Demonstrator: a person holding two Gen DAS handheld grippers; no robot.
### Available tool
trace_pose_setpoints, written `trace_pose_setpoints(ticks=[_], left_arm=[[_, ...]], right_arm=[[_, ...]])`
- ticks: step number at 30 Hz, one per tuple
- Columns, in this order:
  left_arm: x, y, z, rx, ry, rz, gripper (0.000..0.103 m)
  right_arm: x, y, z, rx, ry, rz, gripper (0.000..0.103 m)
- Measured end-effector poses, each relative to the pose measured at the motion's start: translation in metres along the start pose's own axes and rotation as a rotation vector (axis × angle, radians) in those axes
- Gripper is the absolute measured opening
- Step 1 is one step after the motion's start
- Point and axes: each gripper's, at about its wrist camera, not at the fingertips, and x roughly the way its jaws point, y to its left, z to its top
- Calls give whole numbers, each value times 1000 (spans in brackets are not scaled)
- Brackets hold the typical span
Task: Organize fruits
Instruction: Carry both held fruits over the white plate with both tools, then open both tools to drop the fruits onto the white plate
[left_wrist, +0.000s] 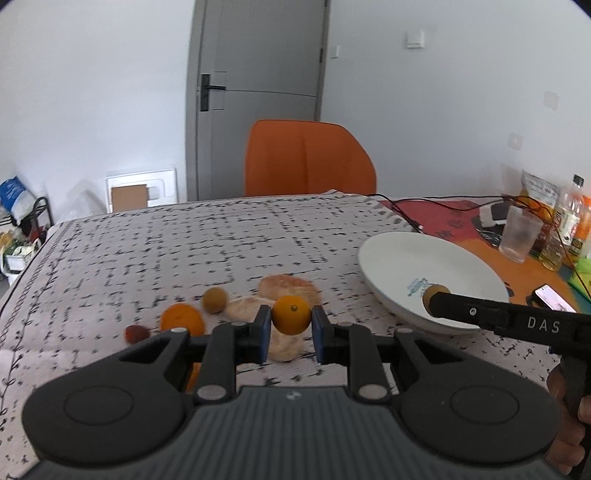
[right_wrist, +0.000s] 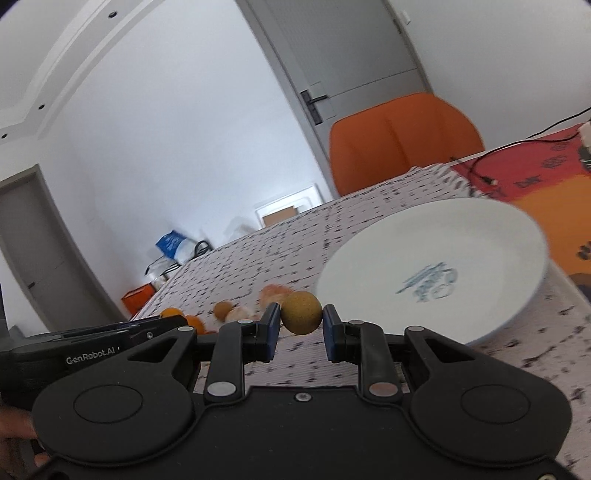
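My left gripper is shut on a small orange fruit, held above the patterned tablecloth. My right gripper is shut on a round brown-yellow fruit, just left of the white plate. In the left wrist view the right gripper reaches in from the right over the plate's near rim with the brown fruit at its tip. On the cloth lie another brown fruit, an orange fruit, a small red fruit and pale peach-coloured fruits.
An orange chair stands behind the table's far edge. At the right are a plastic cup, bottles, a black cable and a phone. A grey door is behind. A hand holds the right gripper.
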Motion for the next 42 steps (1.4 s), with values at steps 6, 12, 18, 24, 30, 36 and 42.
trace_pose_setpoints(ticks=[6, 12, 18, 24, 30, 36, 42], left_arm=[[14, -20, 4, 33, 11, -23, 22], [26, -39, 10, 59, 12, -47, 22], [37, -54, 14, 76, 14, -78, 22], [48, -71, 16, 95, 22, -113, 22], [57, -83, 21, 102, 18, -152, 22], [59, -84, 25, 75, 20, -141, 26], [54, -61, 22, 1, 37, -116, 40]], right_arm=[[-8, -23, 0, 25, -28, -27, 23], [-13, -40, 0, 44, -42, -44, 23], [-14, -51, 1, 53, -50, -65, 23], [-20, -62, 0, 89, -62, -95, 30], [-26, -65, 3, 87, -67, -99, 32], [-26, -64, 4, 77, -79, -106, 42], [-21, -54, 3, 52, -86, -99, 61]])
